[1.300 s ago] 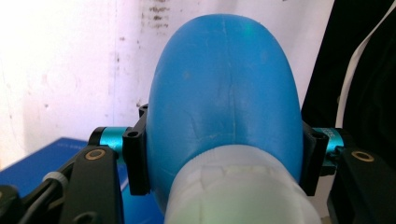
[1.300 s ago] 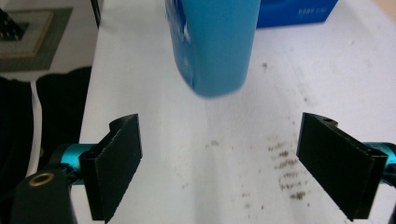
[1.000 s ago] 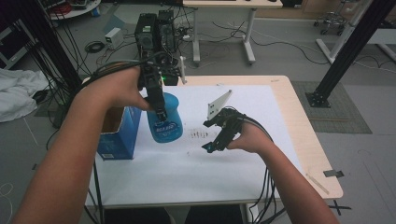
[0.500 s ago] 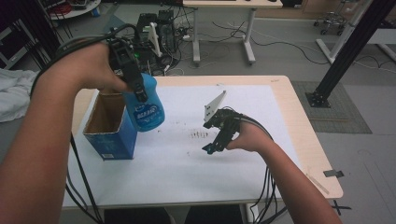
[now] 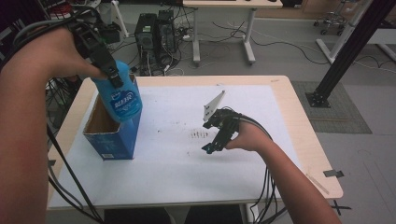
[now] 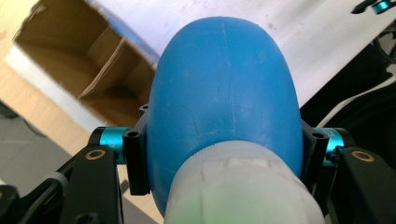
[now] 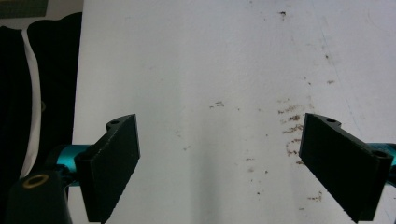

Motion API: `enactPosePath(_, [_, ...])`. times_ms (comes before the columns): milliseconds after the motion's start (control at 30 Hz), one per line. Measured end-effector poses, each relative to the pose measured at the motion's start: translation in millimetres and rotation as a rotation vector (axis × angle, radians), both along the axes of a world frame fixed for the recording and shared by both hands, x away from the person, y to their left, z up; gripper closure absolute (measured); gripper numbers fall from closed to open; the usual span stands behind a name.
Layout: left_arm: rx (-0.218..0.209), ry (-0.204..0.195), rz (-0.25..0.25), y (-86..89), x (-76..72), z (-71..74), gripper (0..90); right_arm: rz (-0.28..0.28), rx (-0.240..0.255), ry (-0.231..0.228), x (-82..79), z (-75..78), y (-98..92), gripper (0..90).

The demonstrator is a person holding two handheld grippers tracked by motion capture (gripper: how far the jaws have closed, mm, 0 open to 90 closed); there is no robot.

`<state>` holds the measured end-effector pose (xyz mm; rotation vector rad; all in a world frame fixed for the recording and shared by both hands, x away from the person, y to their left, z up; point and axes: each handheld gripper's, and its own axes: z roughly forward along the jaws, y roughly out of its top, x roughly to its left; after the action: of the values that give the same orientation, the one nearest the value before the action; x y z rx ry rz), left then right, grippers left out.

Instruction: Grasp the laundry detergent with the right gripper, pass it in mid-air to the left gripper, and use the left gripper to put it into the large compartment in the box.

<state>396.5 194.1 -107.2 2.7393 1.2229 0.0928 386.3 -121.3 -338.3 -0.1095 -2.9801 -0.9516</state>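
- Since the earlier frame, you have carried the blue bottle (image 5: 122, 95) up and toward ten o'clock, so it now hangs over the open cardboard box (image 5: 112, 140), probably to drop straight in.
- Your left gripper (image 5: 112, 77) is clenched on the bottle near its neck, jaws on opposite sides, which leaves the body hanging free below.
- Your right gripper (image 5: 212, 144) sits at about three o'clock of the box, jaws spread and empty, low over the white table (image 5: 187, 172), well clear of the left arm.
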Motion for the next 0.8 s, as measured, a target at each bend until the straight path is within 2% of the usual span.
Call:
enactPosePath(33, [0.000,0.000,0.000,0.0,0.0,0.0,38.2,-0.001,0.000,0.002,0.0,-0.3,0.3,11.6])
enactPosePath(67, [0.010,0.008,0.023,11.1,1.7,-0.9,38.2,0.002,0.000,0.000,0.4,-0.6,1.0,11.6])
enactPosePath(333, [0.039,0.017,0.083,35.5,8.6,-10.4,38.2,0.003,-0.003,0.010,0.8,-2.0,3.1,11.6])
enactPosePath(433, [0.040,0.018,0.083,38.0,9.7,-12.5,38.2,0.000,-0.004,0.010,0.8,-2.2,3.1,11.6])
enactPosePath(467, [0.042,0.028,0.080,43.4,12.8,-19.8,38.2,-0.002,-0.004,0.010,1.5,-2.6,2.7,11.6])
enactPosePath(500, [0.042,0.028,0.080,43.4,12.8,-19.8,38.2,-0.003,-0.006,0.014,1.4,-2.4,2.4,11.6])
enactPosePath(533, [0.036,0.031,0.089,47.4,15.8,-28.1,38.2,-0.001,-0.007,0.013,1.9,-2.6,2.5,11.6])
enactPosePath(600, [0.039,0.039,0.092,50.2,18.2,-34.4,38.2,0.000,-0.009,0.013,2.0,-2.9,2.7,11.6])
enactPosePath(667, [0.039,0.039,0.092,50.2,18.2,-34.4,38.2,-0.001,-0.013,0.016,1.7,-3.1,3.0,11.6])
enactPosePath(700, [0.039,0.042,0.097,53.3,21.0,-41.8,38.2,-0.001,-0.013,0.016,1.7,-3.1,3.0,11.6])
enactPosePath(733, [0.039,0.042,0.097,53.3,21.0,-41.8,38.2,-0.001,-0.013,0.016,1.7,-3.1,3.0,11.6])
enactPosePath(767, [0.042,0.048,0.099,55.6,23.6,-51.4,38.2,-0.001,-0.020,0.021,1.6,-3.8,3.1,11.6])
enactPosePath(800, [0.042,0.048,0.099,55.6,23.6,-51.4,38.2,0.001,-0.018,0.017,2.0,-3.8,3.0,11.6])
